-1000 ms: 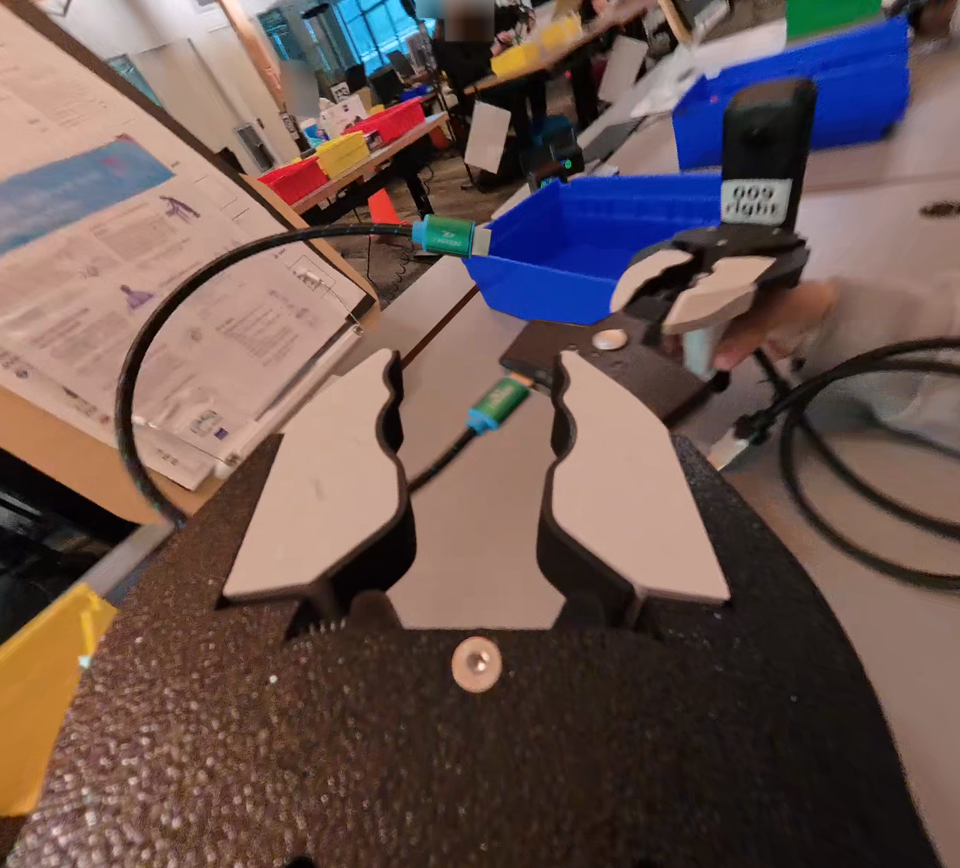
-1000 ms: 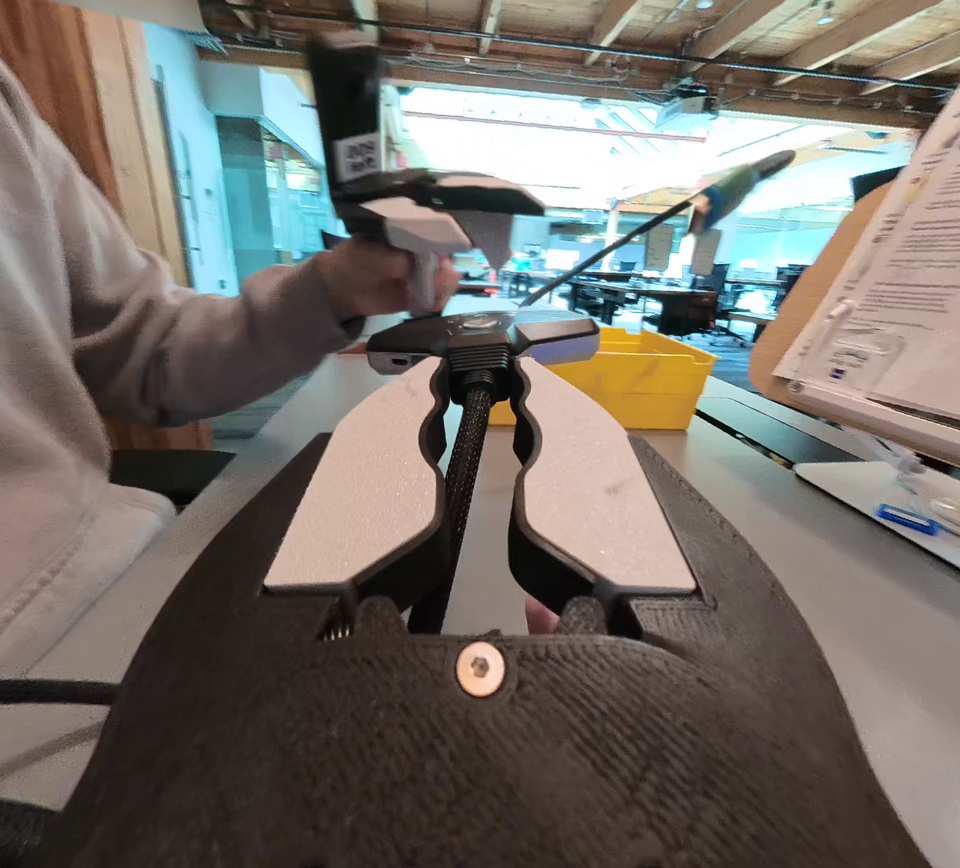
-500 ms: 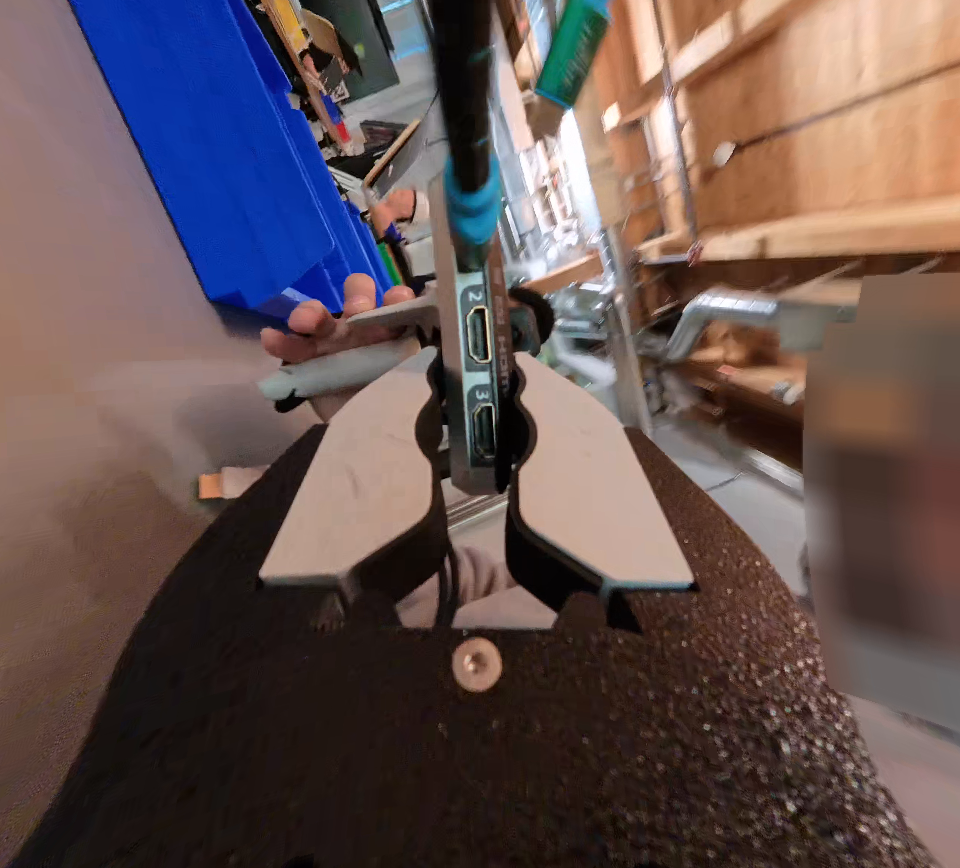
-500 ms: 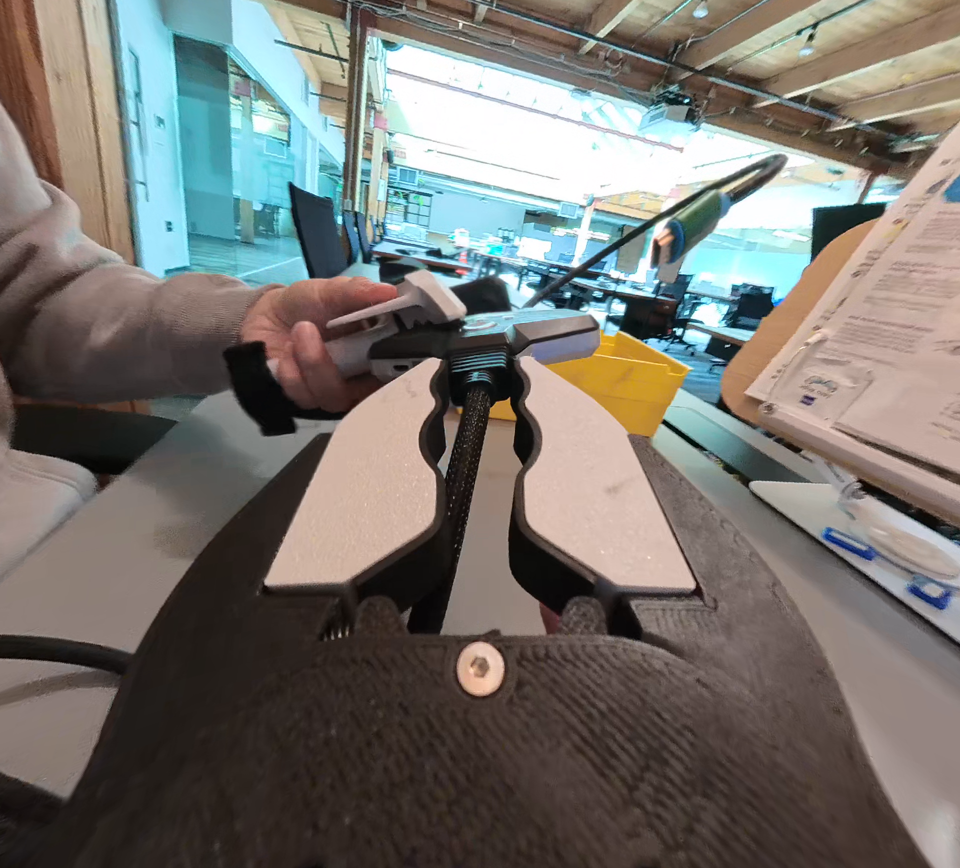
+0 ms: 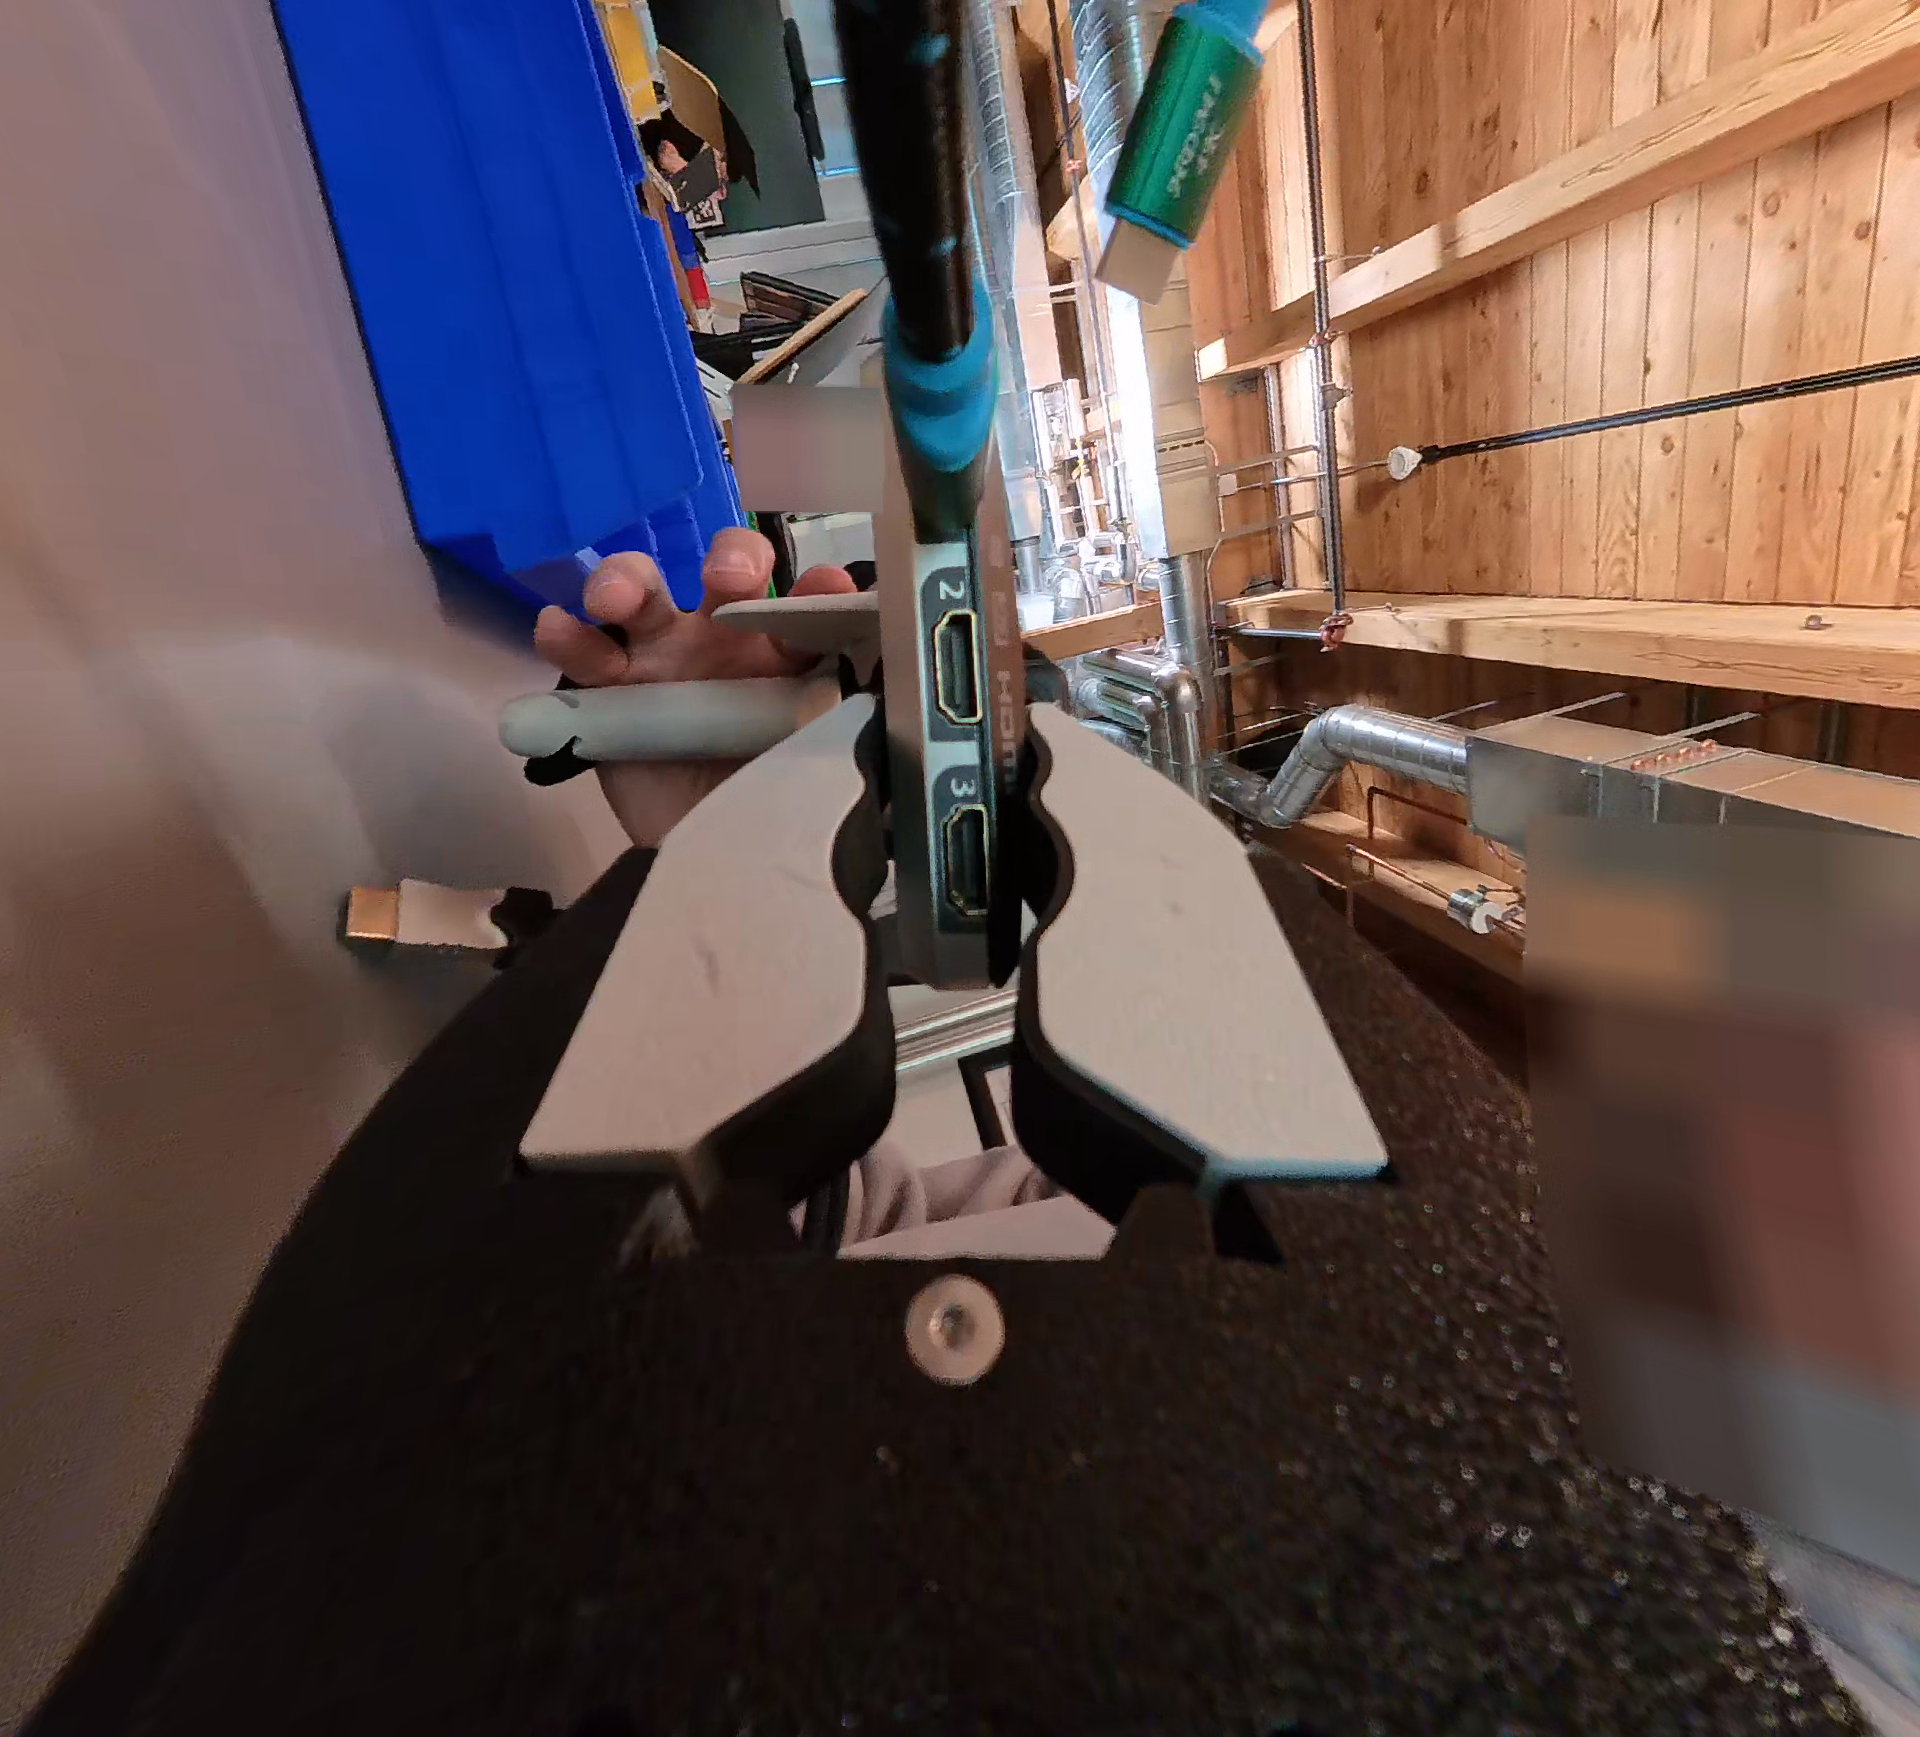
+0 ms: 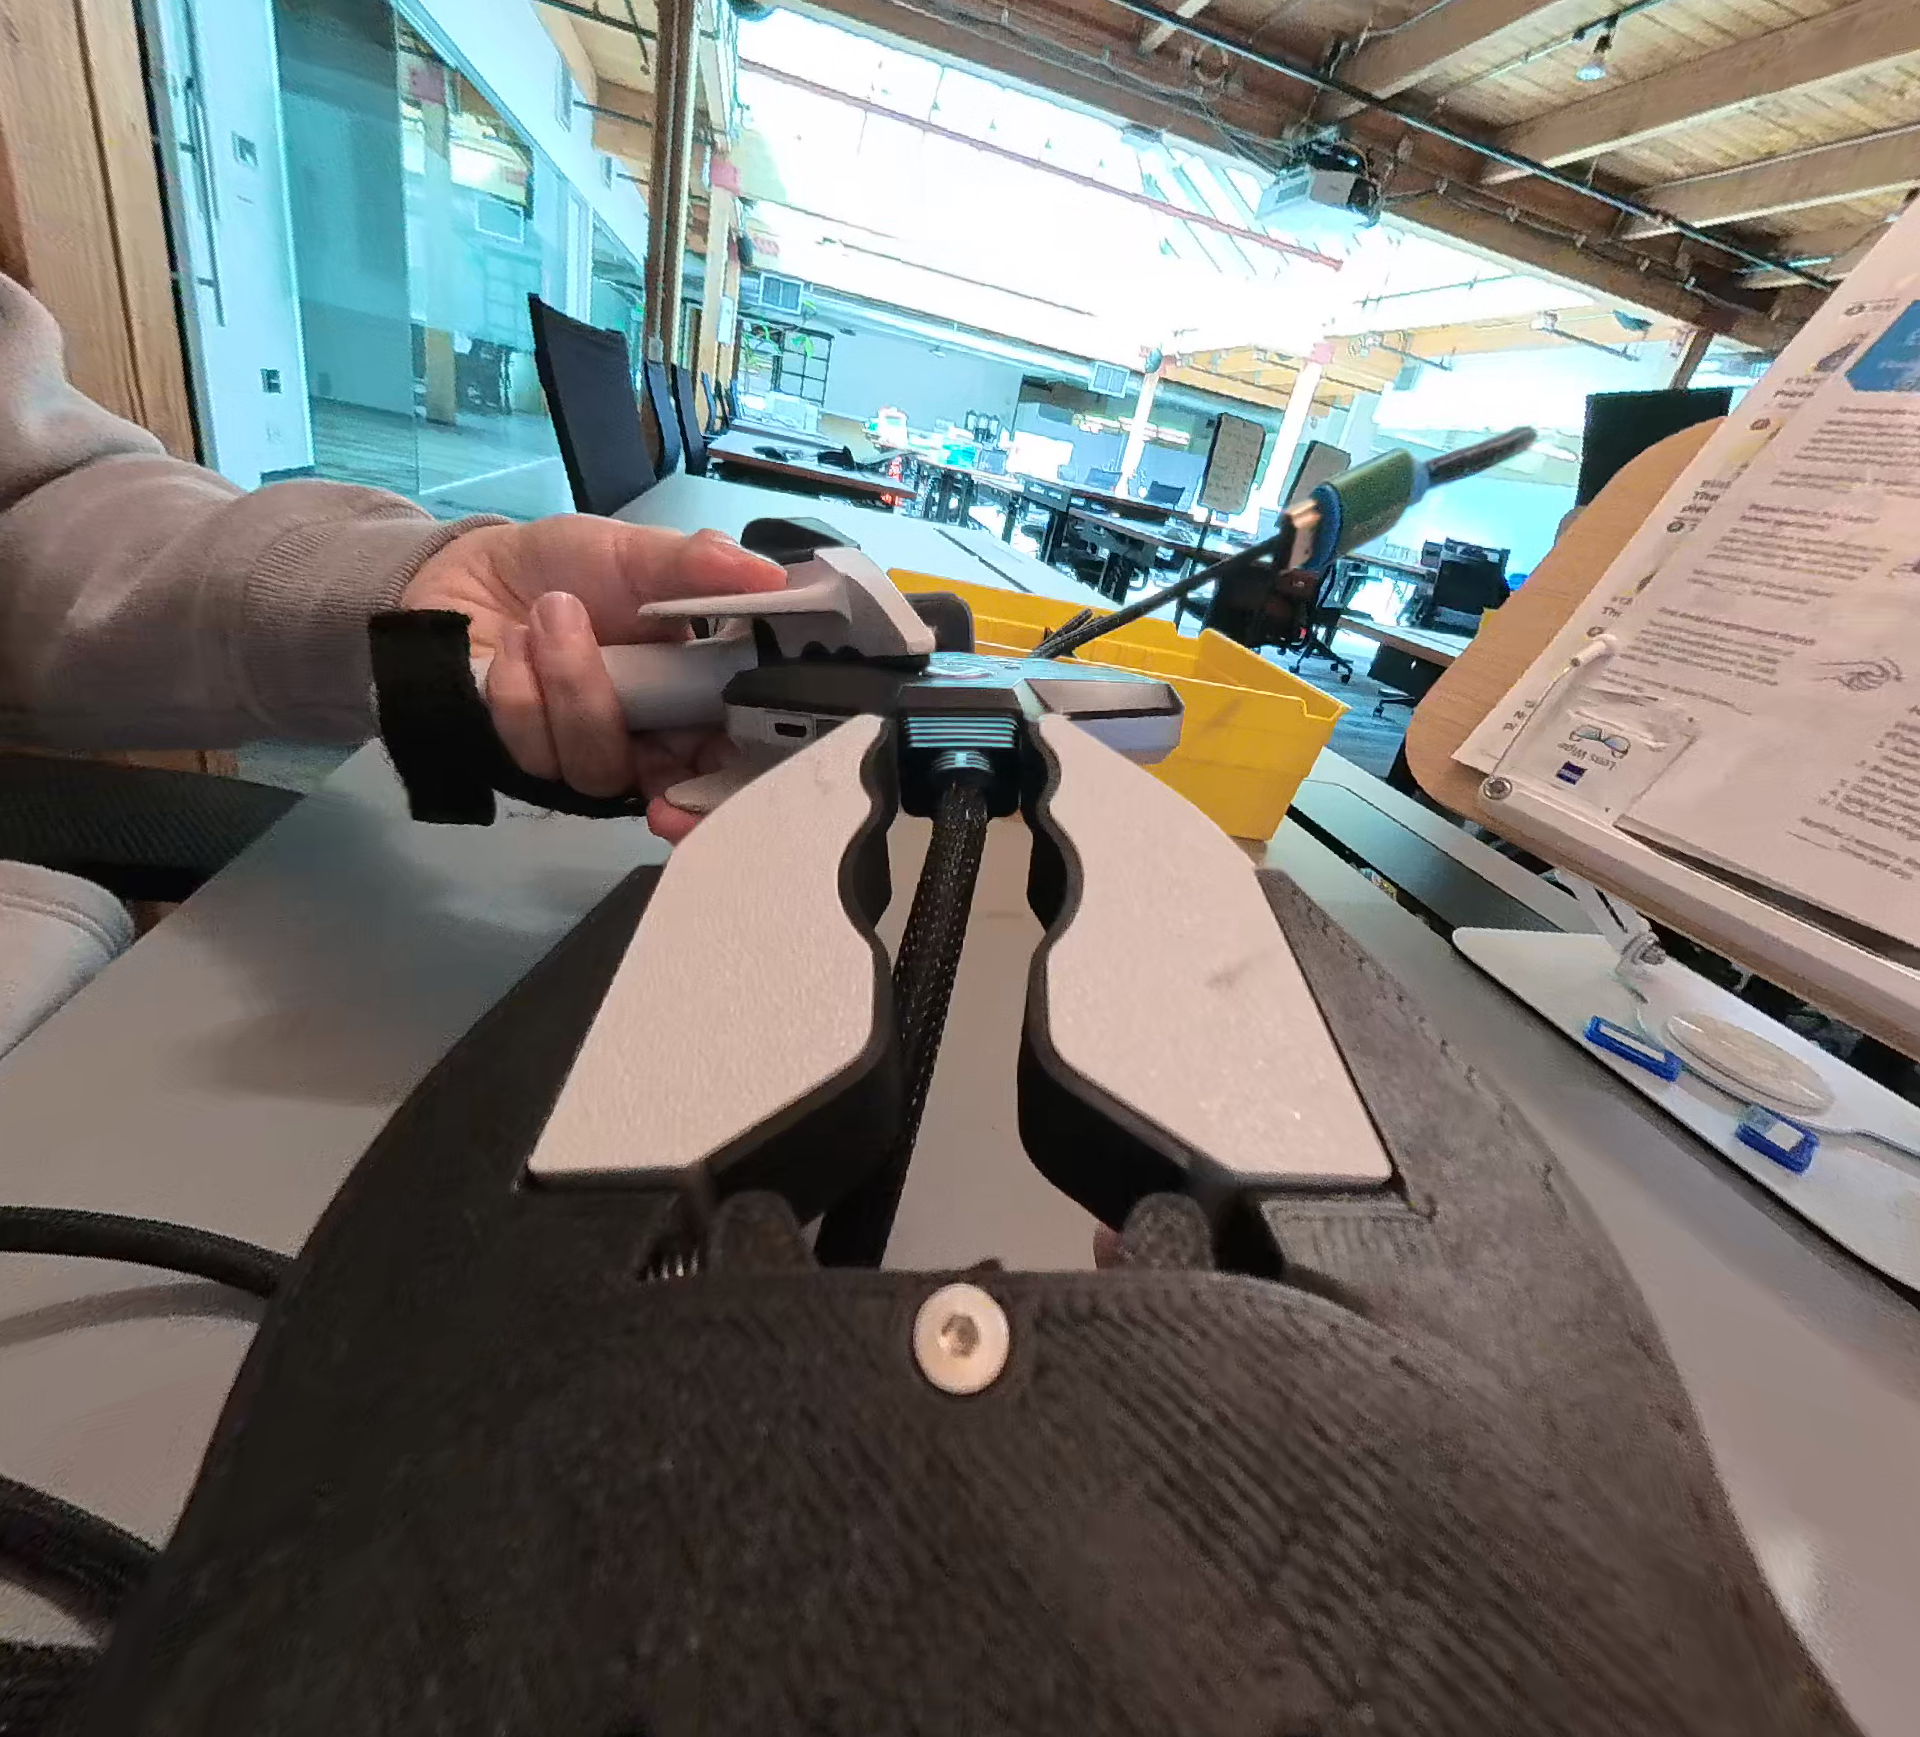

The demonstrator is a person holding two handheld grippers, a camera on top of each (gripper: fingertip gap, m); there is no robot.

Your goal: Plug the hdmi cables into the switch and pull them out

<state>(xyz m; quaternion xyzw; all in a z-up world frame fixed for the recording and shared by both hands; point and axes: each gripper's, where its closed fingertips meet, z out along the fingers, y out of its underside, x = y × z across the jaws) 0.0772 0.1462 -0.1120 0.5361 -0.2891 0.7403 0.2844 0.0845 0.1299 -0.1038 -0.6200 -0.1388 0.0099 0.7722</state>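
The flat dark HDMI switch (image 5: 951,607) stands edge-on between my left gripper's (image 5: 951,783) fingers, which are shut on it. Two empty ports face me. A black cable with a blue collar (image 5: 935,409) is plugged in above them. A free green plug (image 5: 1179,118) hangs in the air at upper right. My right gripper (image 6: 958,752) is shut on the plug of a black braided cable (image 6: 935,908) that sits in the switch (image 6: 1101,700). The left gripper (image 6: 821,617), held in a hand, clamps the switch from the left. The free green plug (image 6: 1361,492) floats at right.
A blue bin (image 5: 499,233) stands on the grey table behind the switch. A yellow bin (image 6: 1236,731) sits just beyond it. A tilted document stand (image 6: 1714,700) with papers is at right. A loose white plug (image 5: 426,918) lies on the table. Black cable loops lie at left (image 6: 125,1240).
My left gripper was open over the table short of the switch. It has rolled onto its side, come in and shut on the switch. The right gripper has kept its hold.
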